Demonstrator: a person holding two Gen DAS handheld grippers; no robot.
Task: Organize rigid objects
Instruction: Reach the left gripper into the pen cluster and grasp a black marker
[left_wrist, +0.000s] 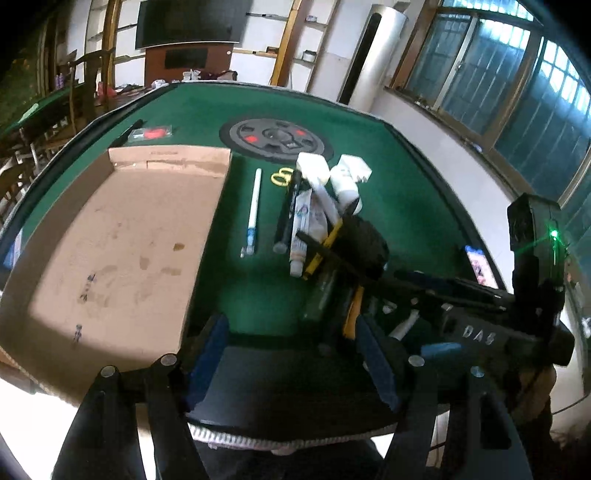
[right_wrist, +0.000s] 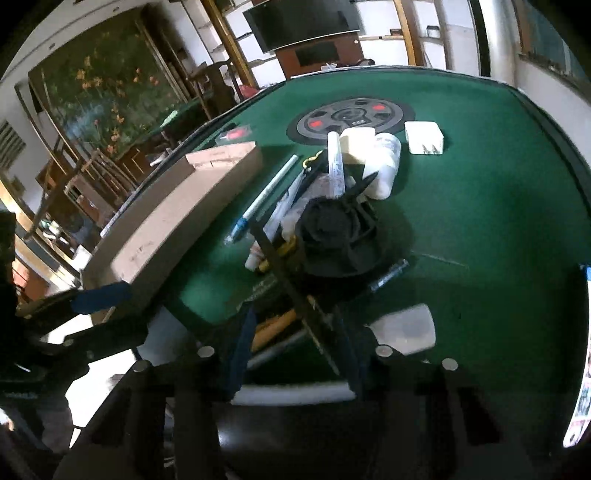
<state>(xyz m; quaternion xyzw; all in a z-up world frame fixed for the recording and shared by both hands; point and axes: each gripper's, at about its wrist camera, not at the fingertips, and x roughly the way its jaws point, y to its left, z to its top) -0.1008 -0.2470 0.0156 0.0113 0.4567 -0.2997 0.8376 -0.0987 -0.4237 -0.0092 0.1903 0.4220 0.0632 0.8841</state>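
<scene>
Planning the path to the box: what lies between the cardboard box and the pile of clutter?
Only one white pen on bare green felt, between the cardboard box and the pile; the left wrist view shows it.

Cardboard tray (left_wrist: 122, 236): shallow, brown, stained floor, empty; lies flat on the green table, left of the pile.
White pen (left_wrist: 254, 210): long, blue-tipped cap end; lies alone on the felt between tray and pile.
Pile (left_wrist: 317, 221): toothpaste tube, black marker, yellow-and-black tool, white bottle (left_wrist: 345, 186), heaped crosswise and touching.
Yellow scissors (left_wrist: 281, 176): handles visible at the far end of the pile.
White charger (right_wrist: 424, 137): prongs showing; lies apart, beyond the pile.
</scene>
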